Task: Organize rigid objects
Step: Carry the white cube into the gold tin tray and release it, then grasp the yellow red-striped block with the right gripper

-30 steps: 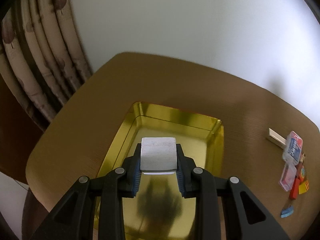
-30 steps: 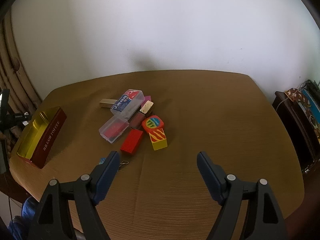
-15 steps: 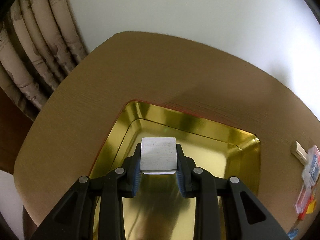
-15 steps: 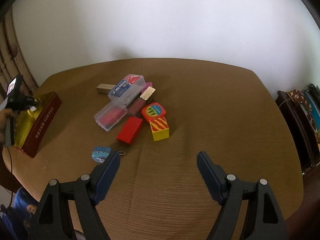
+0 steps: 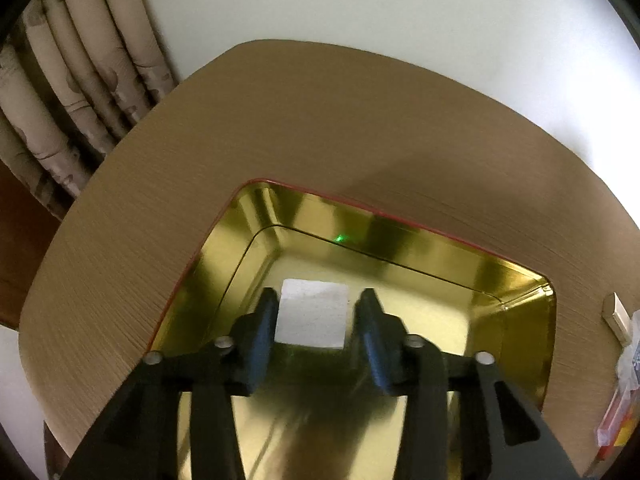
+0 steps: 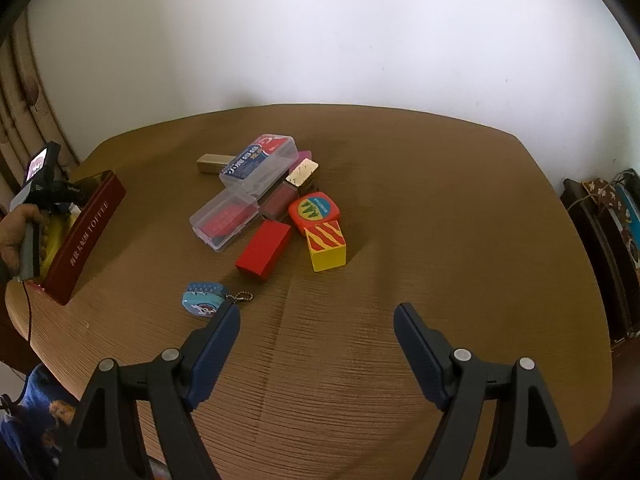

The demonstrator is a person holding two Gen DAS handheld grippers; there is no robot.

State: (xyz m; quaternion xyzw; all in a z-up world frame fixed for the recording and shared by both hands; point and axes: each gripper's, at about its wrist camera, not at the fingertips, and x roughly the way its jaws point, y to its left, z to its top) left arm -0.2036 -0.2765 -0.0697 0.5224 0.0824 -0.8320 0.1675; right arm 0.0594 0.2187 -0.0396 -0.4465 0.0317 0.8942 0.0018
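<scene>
The tabletop [image 6: 440, 208] was left bare along its right and near edges — free passage there. The middle was blocked by a clutter of boxes [image 6: 256, 168] and blocks [image 6: 325, 249]; the left edge was taken by the tin [image 6: 86, 236].

1. The left gripper [image 5: 316, 312] has black plastic arms, dark blue pads and round silver screws behind them.
2. The right gripper [image 6: 316, 328] looks the same.
3. A thin red cable [image 6: 27, 312] hangs below the person's hand [image 6: 16, 236].
</scene>
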